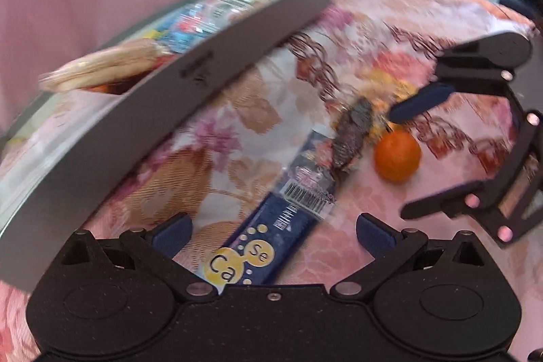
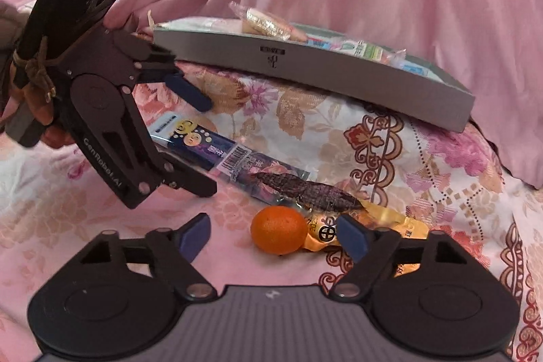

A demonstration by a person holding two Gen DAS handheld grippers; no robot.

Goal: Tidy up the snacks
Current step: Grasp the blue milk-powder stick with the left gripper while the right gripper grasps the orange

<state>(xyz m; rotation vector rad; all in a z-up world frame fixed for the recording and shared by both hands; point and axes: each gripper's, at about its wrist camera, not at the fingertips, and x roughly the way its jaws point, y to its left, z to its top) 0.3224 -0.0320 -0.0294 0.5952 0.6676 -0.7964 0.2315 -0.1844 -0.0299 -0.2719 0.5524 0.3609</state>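
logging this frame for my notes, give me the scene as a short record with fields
surface: floral bedspread
container: grey tray, already holding wrapped snacks
loose items: blue snack packet, dark dried snack, orange, yellow packet
left gripper: open, blue packet between its fingers, not gripped
right gripper: open, orange between its fingers, not gripped
overlap: dried snack lies across blue packet's end

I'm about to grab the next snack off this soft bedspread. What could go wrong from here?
The orange is round and loose on soft fabric, so a nudge from the open right hand-held gripper may roll it. The dark dried snack overlaps the blue packet, so the open left hand-held gripper could drag both.
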